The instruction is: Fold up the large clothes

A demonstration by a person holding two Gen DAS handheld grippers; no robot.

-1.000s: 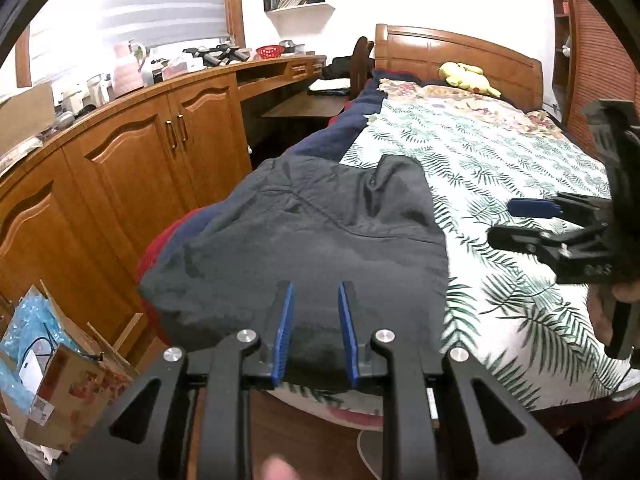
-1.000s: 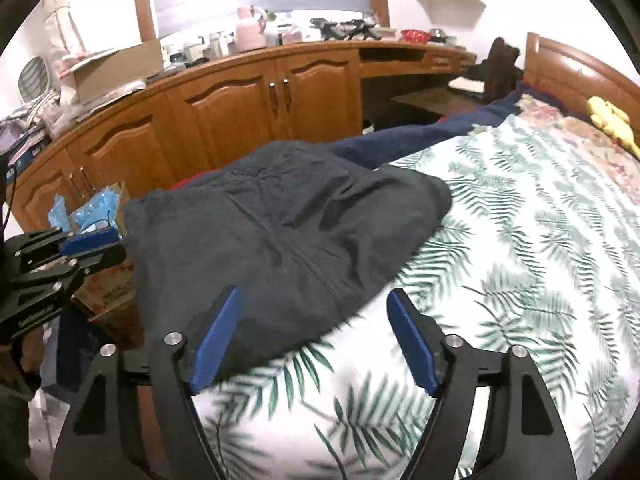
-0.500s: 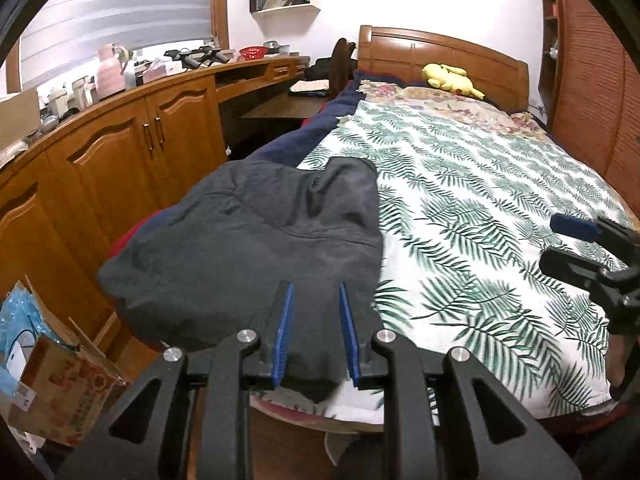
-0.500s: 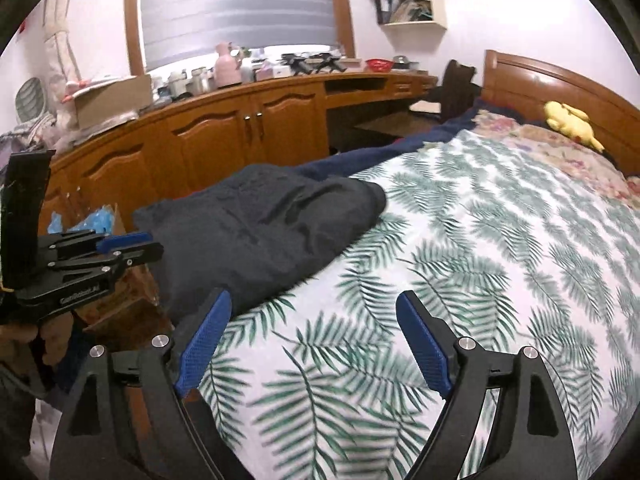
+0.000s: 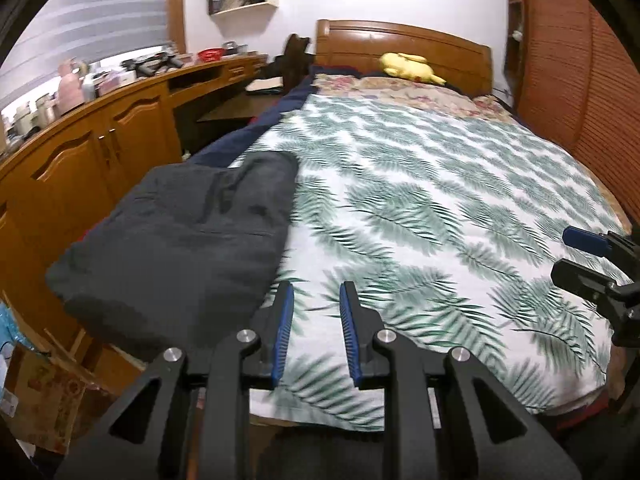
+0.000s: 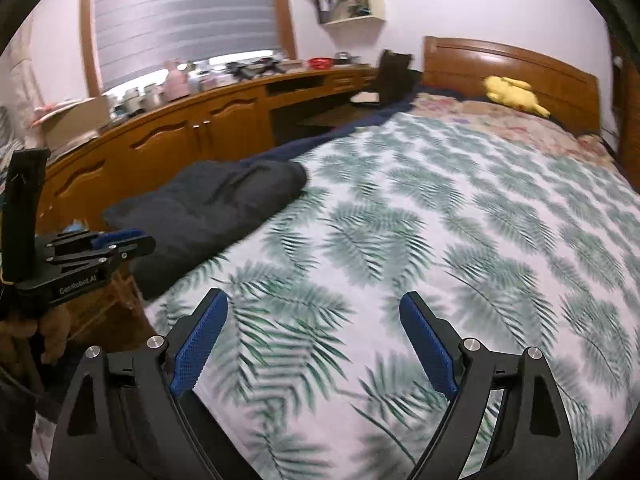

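Left gripper point(image 5: 313, 320): blue ribbed fingers narrowly apart, nothing between. Right gripper point(image 6: 314, 336): fingers wide apart, just been opening, empty. Both over leaf-print bedspread point(image 5: 420, 216). Dark grey garment point(image 5: 180, 236), soft folded bundle, on bed's left edge beside wooden cabinets point(image 5: 92, 160). Cardboard box point(image 5: 44, 396) on floor, contents unclear. Far: yellow plush toy point(image 5: 408, 65) at headboard point(image 5: 400, 46). Frames motion-blurred.
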